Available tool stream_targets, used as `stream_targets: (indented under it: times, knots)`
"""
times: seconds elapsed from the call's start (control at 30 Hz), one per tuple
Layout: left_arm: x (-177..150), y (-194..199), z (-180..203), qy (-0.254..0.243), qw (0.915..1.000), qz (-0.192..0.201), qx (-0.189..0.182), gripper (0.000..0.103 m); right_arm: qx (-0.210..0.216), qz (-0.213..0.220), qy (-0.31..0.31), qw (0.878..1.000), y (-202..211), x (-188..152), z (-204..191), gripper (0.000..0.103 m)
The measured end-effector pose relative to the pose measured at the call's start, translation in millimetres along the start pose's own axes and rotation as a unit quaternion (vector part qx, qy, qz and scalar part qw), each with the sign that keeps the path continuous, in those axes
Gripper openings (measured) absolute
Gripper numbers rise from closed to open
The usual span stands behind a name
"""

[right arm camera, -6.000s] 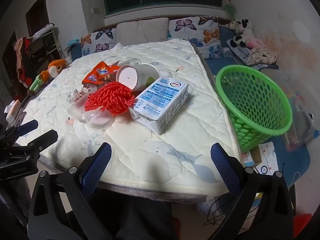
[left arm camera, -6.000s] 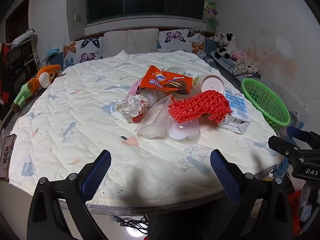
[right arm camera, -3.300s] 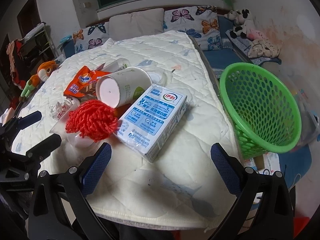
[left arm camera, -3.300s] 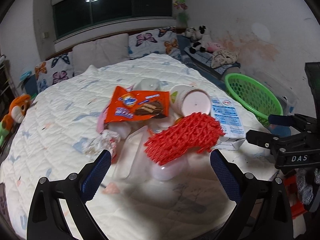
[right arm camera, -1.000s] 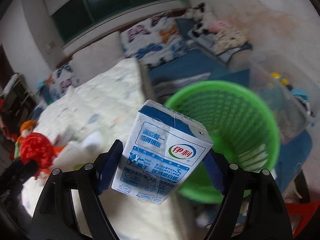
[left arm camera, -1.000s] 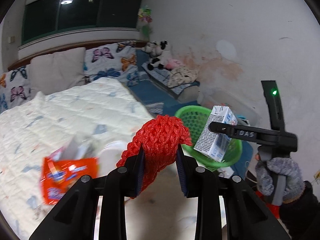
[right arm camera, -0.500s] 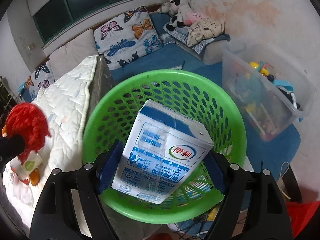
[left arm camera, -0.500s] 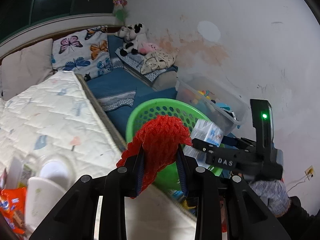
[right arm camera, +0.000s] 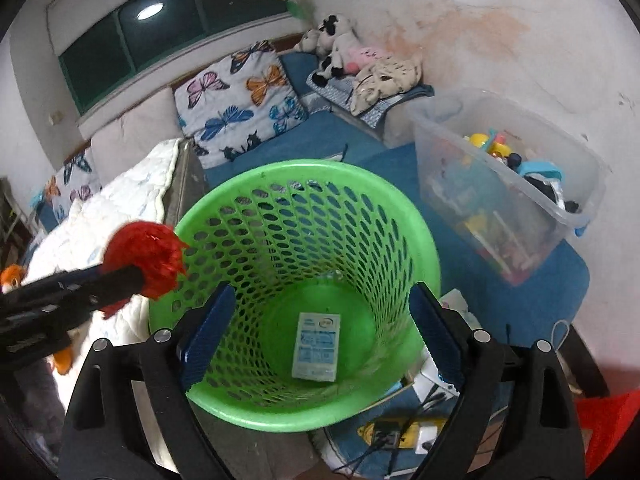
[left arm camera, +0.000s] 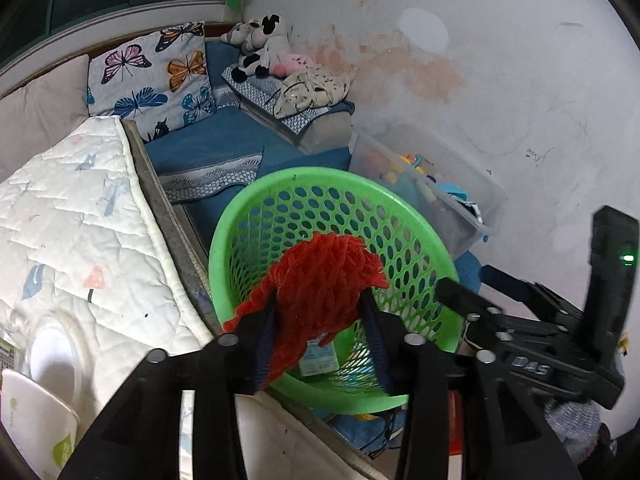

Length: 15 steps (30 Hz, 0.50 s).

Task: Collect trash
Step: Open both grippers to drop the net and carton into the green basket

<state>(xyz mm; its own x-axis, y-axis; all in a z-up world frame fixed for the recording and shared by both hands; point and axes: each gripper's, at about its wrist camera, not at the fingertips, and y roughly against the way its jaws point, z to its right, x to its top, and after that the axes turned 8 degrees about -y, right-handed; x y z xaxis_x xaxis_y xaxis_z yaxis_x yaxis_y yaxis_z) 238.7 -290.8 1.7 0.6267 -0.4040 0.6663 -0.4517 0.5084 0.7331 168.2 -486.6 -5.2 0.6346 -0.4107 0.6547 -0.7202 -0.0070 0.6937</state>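
A green mesh basket (right arm camera: 424, 232) stands on the floor beside the bed. A blue-and-white milk carton (right arm camera: 316, 346) lies flat on its bottom, also visible in the left wrist view (left arm camera: 320, 360). My right gripper (right arm camera: 322, 290) hangs over the basket mouth with nothing between its jaws, which are opening. My left gripper (left arm camera: 319, 300) is over the basket's near rim (left arm camera: 224, 240). Its jaws are opening, and the red foam net (left arm camera: 320, 280) sits loosely between them, with a gap at the right pad. The right wrist view shows the net (right arm camera: 144, 256) at the left gripper's tip.
The white quilted mattress (left arm camera: 80, 220) lies left of the basket, with a paper cup (left arm camera: 36, 412) and a clear lid (left arm camera: 52, 348) on its edge. A clear bin of toys (right arm camera: 500, 184) stands to the right. Cables and a power strip (right arm camera: 400, 436) lie on the floor.
The milk carton has left my right gripper and lies in the basket; the right jaws have widened. My left gripper moved further over the basket and its jaws spread around the red net.
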Motion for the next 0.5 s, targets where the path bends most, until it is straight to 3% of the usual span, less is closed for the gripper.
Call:
stream_targets:
  times: [0.27,0.5]
  knots:
    - [-8,5,-4,0.009,0.9999,0.008,0.003,0.064,0.017,0.002,0.001,1.0,14,-8,-1,0.088]
    - [-21,42,-14,0.015,0.999,0.036,0.022,0.065,0.035,-0.007,0.017,0.999,20,-15,-24,0.09]
